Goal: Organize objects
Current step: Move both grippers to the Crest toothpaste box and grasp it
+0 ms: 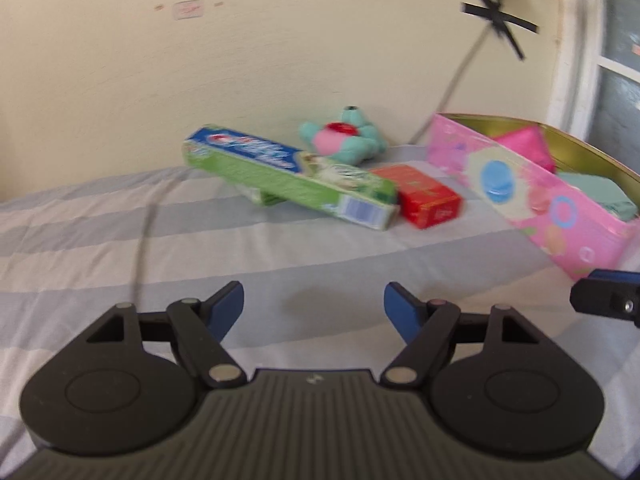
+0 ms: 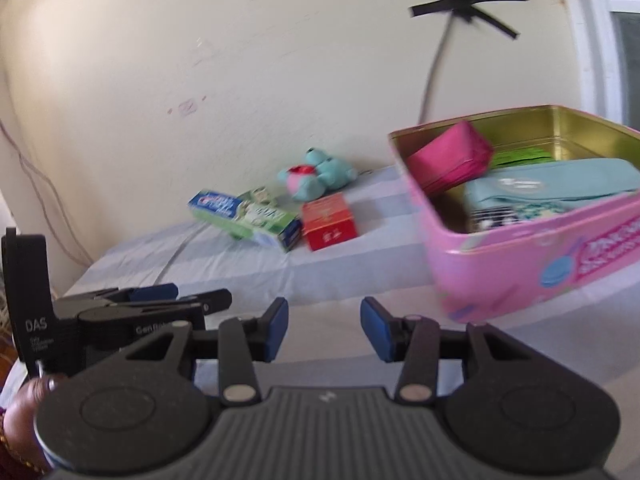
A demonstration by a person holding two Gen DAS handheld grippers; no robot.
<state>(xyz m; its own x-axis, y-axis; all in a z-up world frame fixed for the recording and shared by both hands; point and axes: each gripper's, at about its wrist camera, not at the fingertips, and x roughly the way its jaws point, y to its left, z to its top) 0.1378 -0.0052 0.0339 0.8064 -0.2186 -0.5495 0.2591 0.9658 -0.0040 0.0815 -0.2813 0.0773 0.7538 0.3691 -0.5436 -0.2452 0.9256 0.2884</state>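
A green and blue toothpaste box point(image 1: 296, 176) lies on the striped bed, propped on a second green box point(image 1: 260, 196). A red box point(image 1: 424, 194) lies right of it and a teal and pink plush toy point(image 1: 344, 136) sits behind. A pink tin point(image 1: 532, 196) at the right holds a magenta packet point(image 2: 448, 156) and a teal pouch point(image 2: 560, 180). My left gripper point(image 1: 314, 312) is open and empty, short of the boxes. My right gripper point(image 2: 324, 326) is open and empty, left of the tin point(image 2: 520, 264). The boxes point(image 2: 248, 214), the red box point(image 2: 330, 222) and the toy point(image 2: 316, 174) show beyond.
The bed has a grey and white striped sheet point(image 1: 200, 256) against a cream wall. A cable point(image 1: 456, 80) hangs from black tape point(image 1: 500, 20) on the wall. A window frame point(image 1: 580, 60) stands at the right. The left gripper's body point(image 2: 120, 320) shows at the left of the right wrist view.
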